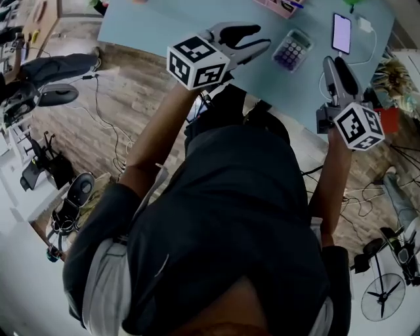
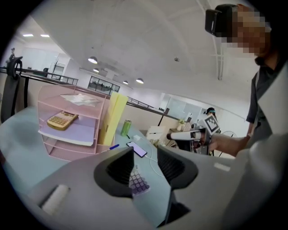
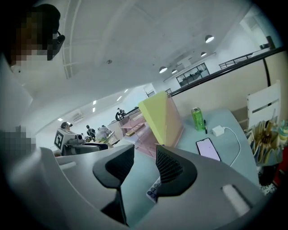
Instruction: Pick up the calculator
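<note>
Two calculators in sight. Nearer one, the purple-keyed calculator, lies flat and keys-up on the pale blue table, untouched.

Two grippers flank the purple-keyed calculator, neither in contact with it. Left gripper hovers just to its left, jaws spread wide with nothing held; shows only those purple keys through the gap, down on the tabletop. Right gripper sits near its right side and a little closer to the person, jaws likewise parted and empty, with a corner of the keypad peeking out beside the right-hand jaw.

One phone lies face-up to the right of the purple-keyed calculator and slightly beyond it, screen lit. One white charger further right again, joined to the phone by one white cable.

One pink shelf rack stands beyond the purple-keyed calculator. Holds the second, tan calculator on an upper shelf. One yellow folder leans upright against the rack's side. One green can stands upright past the folder, well apart from the purple-keyed calculator. One blue pen lies at the rack's foot.
</note>
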Available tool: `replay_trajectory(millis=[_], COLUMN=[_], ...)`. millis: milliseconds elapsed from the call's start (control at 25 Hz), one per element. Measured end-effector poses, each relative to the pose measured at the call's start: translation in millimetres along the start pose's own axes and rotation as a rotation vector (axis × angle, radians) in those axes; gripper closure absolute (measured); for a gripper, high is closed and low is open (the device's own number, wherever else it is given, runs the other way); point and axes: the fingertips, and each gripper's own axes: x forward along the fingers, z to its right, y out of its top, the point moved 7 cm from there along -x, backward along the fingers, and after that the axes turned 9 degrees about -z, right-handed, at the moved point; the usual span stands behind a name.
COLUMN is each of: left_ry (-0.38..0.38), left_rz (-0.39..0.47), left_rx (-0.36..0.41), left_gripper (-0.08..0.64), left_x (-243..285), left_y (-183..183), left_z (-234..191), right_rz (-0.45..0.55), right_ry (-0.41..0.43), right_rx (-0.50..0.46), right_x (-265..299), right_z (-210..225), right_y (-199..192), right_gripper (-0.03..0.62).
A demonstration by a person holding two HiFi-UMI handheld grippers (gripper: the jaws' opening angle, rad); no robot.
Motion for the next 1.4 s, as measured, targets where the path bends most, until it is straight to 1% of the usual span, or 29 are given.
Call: replay_trajectory(millis=[240, 680, 920, 1200, 1400], left_ry=[-0.052, -0.103, -0.132, -0.175, -0.19], left_rz=[-0.067, -0.178, -0.242, -0.318, -0.369], left_rx=[-0.033, -0.131, -0.148, -0.155, -0.153], left_gripper=[0.368, 0.365, 0.354, 0.335, 0.315], left_x=[31, 80, 106, 143, 167], left_y=[-13, -56, -76, -96, -110], left_z=[-23, -62, -75, -80, -84], right_rz=[-0.045, -0.138, -0.194, -0.244, -0.268], right_ry=[-0.031, -0.067, -0.097, -0.117, -0.1], right_rx=[0.065, 0.159, 0.207, 0.265, 0.299], right_x=[23, 69, 87, 100, 112], right_z=[22, 55, 72, 93, 104], right_y=[-19, -54, -79, -106, -122], right_gripper=[0.459, 0.457, 0.454, 0.433, 0.419])
